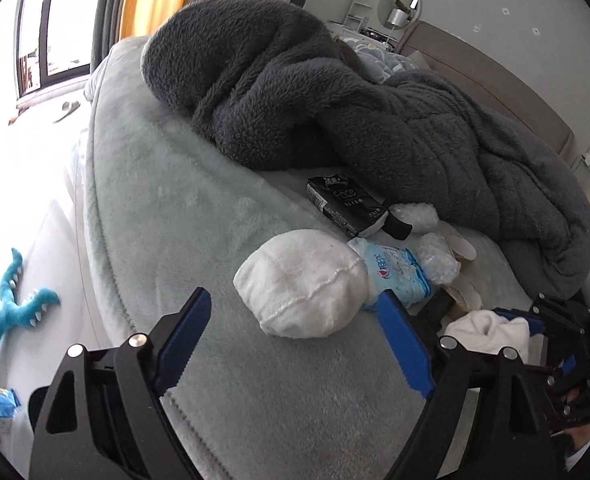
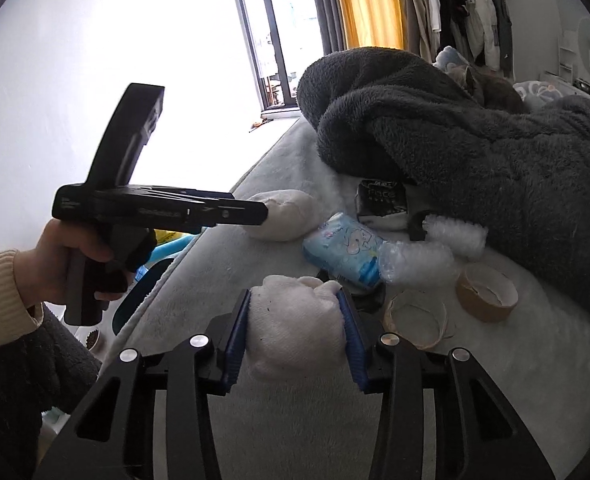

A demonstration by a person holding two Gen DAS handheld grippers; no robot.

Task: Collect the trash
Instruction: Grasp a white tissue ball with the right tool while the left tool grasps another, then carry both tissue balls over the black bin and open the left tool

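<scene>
A white rolled sock ball (image 1: 299, 284) lies on the pale bed cover (image 1: 175, 220). My left gripper (image 1: 295, 296) stands open, its blue pads on either side of the ball's near end without touching it. My right gripper (image 2: 295, 296) is shut on a second white bundled cloth (image 2: 299, 324), also seen in the left wrist view (image 1: 491, 332). Behind them lie a blue tissue pack (image 2: 343, 252), a black packet (image 1: 347, 204), two bubble-wrap pieces (image 2: 415, 260) and two brown tape rolls (image 2: 487, 296).
A dark grey fleece blanket (image 1: 335, 100) is heaped across the bed behind the litter. The bed edge drops to the floor at left, where a blue plush toy (image 1: 15, 308) lies. A hand (image 2: 55, 260) in a cream cuff holds the left gripper.
</scene>
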